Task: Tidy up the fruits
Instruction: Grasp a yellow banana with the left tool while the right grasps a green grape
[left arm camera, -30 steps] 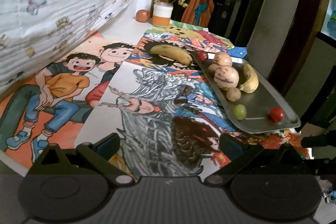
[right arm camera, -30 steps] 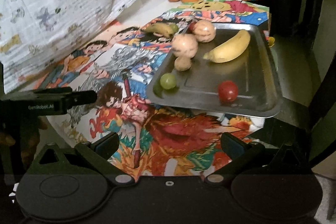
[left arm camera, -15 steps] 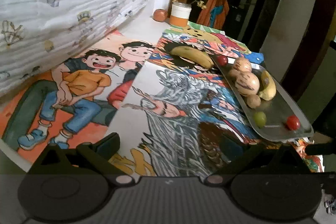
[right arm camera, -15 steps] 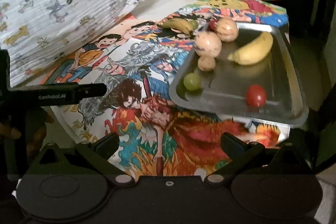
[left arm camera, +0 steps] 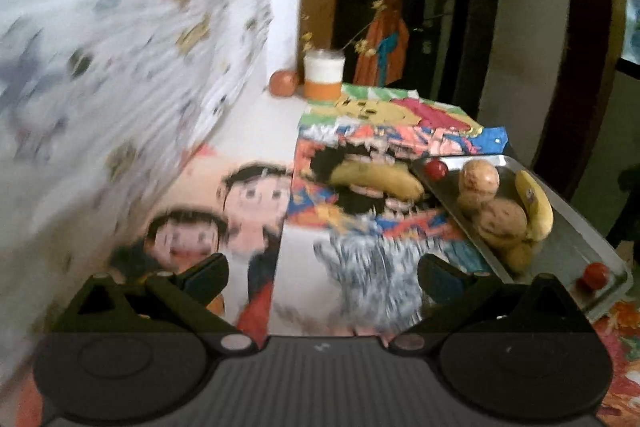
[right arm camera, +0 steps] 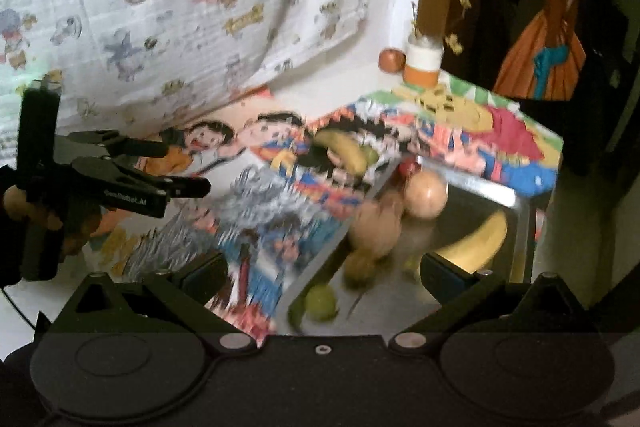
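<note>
Both grippers have their fingers spread with nothing between them. Seen from the right wrist, the left gripper (right arm camera: 188,167) hangs at the far left over the cartoon posters (right arm camera: 280,203), its side printed with a blurred word that looks like "GenRobot.AI". Behind it hangs a white cloth (right arm camera: 180,7) printed with cartoon figures. Further right, a green-tipped banana (right arm camera: 344,151) lies loose on the posters, just beside the metal tray (right arm camera: 520,227). The right gripper (right arm camera: 322,277) hovers over the tray's near corner, where a green grape (right arm camera: 320,301), two tan round fruits (right arm camera: 426,195), a smaller tan fruit and a yellow banana (right arm camera: 476,247) sit. At the back stand an orange-and-white cup (right arm camera: 422,67) and a reddish fruit (right arm camera: 391,61).
</note>
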Action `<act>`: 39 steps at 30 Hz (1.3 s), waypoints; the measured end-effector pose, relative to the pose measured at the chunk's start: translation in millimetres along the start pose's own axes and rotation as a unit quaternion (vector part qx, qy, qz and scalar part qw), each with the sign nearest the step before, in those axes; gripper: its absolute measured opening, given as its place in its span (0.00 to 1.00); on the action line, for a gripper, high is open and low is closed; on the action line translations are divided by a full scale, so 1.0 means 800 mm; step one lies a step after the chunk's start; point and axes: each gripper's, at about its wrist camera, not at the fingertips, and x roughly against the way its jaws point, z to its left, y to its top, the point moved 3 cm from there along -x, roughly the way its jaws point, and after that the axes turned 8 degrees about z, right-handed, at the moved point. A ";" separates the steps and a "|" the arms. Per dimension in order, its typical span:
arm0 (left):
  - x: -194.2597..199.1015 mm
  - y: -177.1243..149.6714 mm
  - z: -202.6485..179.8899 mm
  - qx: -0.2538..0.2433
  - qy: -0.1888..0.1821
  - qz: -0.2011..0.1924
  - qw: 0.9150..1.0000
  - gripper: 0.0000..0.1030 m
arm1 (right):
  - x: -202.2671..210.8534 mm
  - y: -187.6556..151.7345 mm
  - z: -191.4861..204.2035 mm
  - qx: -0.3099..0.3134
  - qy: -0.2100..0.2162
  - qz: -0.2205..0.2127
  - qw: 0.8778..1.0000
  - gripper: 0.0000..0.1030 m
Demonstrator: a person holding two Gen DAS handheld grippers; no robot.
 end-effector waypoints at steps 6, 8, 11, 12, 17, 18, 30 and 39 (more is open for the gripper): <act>-0.039 0.043 0.008 -0.065 -0.050 -0.033 0.996 1.00 | -0.022 0.045 -0.040 0.067 0.072 -0.010 0.995 1.00; -0.055 0.057 0.007 -0.084 -0.064 -0.037 0.994 1.00 | -0.034 0.059 -0.054 0.094 0.075 -0.012 0.993 1.00; -0.084 0.076 0.003 -0.120 -0.082 -0.032 0.989 1.00 | -0.052 0.079 -0.077 0.107 0.093 -0.013 0.990 1.00; -0.095 0.081 0.001 -0.136 -0.085 -0.029 0.987 1.00 | -0.058 0.085 -0.087 0.109 0.095 -0.011 0.989 1.00; -0.136 0.094 -0.019 -0.215 -0.104 -0.024 0.971 1.00 | -0.086 0.098 -0.125 0.105 0.098 -0.013 0.989 1.00; -0.145 0.096 -0.023 -0.228 -0.111 -0.022 0.967 1.00 | -0.092 0.099 -0.130 0.102 0.100 -0.013 0.990 0.99; -0.221 0.114 -0.041 -0.293 -0.191 0.043 0.936 1.00 | -0.151 0.113 -0.163 0.080 0.107 -0.017 0.991 0.99; -0.230 0.106 -0.040 -0.307 -0.223 0.085 0.921 0.99 | -0.186 0.133 -0.167 0.057 0.121 -0.011 0.991 0.99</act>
